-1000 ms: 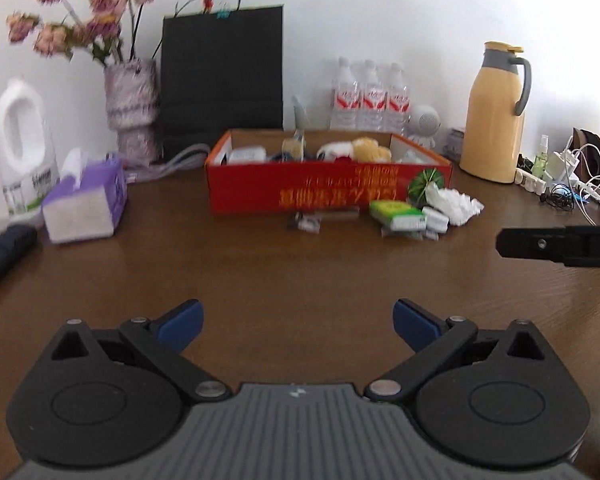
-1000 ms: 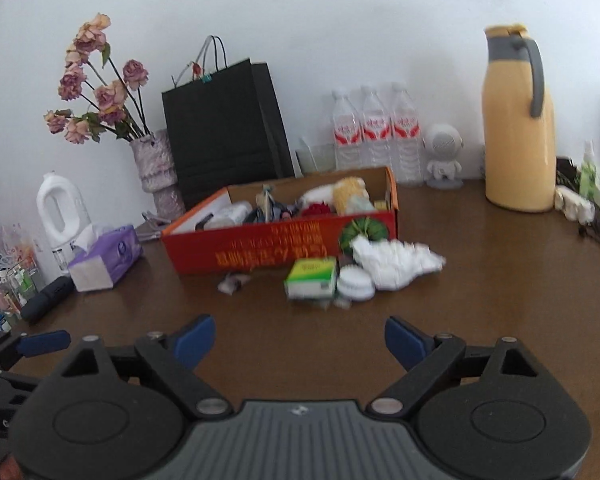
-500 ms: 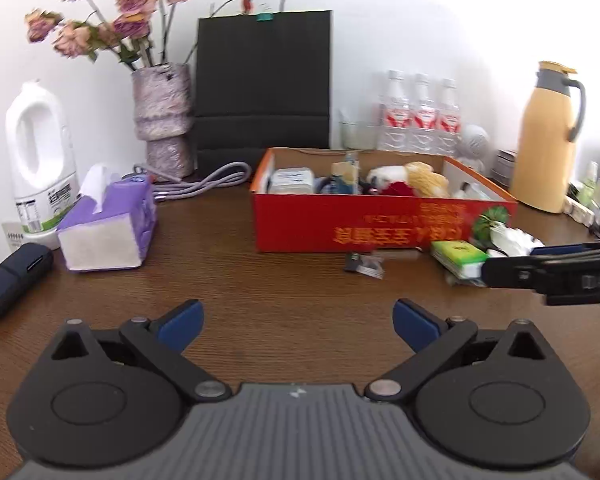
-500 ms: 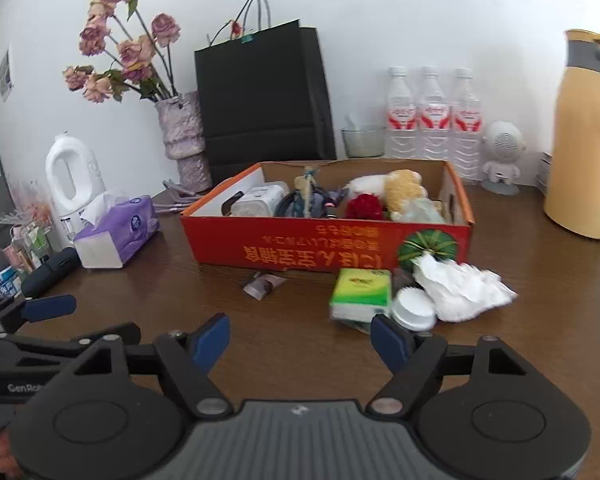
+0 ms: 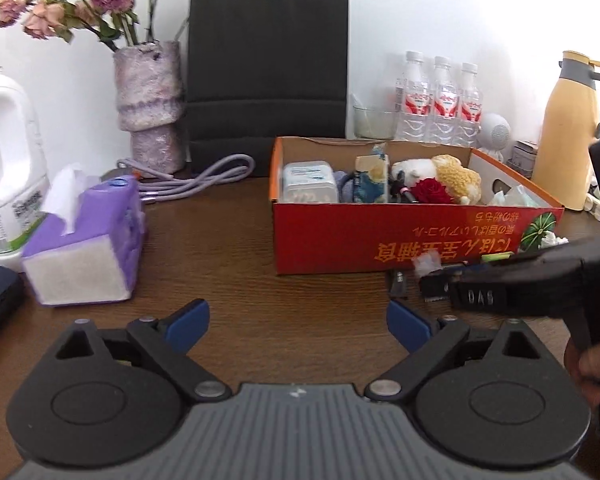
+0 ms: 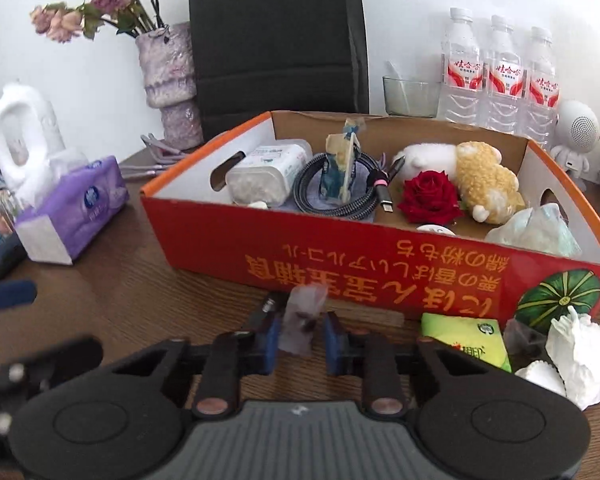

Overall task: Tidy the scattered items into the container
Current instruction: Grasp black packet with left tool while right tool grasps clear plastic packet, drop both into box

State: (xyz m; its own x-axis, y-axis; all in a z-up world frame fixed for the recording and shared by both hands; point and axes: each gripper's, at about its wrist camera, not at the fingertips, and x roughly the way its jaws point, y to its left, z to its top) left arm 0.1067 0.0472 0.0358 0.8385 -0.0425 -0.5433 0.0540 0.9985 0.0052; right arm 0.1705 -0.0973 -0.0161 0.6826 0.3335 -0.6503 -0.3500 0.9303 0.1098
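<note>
Wrapper (image 6: 302, 322), small, crinkly and translucent with a dark patch, sits pinched between the blue pads of the right gripper (image 6: 300, 338), at six o'clock from the glossy red cardboard box (image 6: 380, 276). Left gripper (image 5: 298, 320) is spread, closing slightly over bare wood-grain tabletop (image 5: 260, 292).

Each gripper has a grey ribbed body flanked by two round black discs, with black link arms pinned by silver screws. The fingers (image 5: 188, 320) end in blue pads (image 6: 270, 338). In the left wrist view the right gripper (image 5: 428, 280) shows white letters on its black side.
</note>
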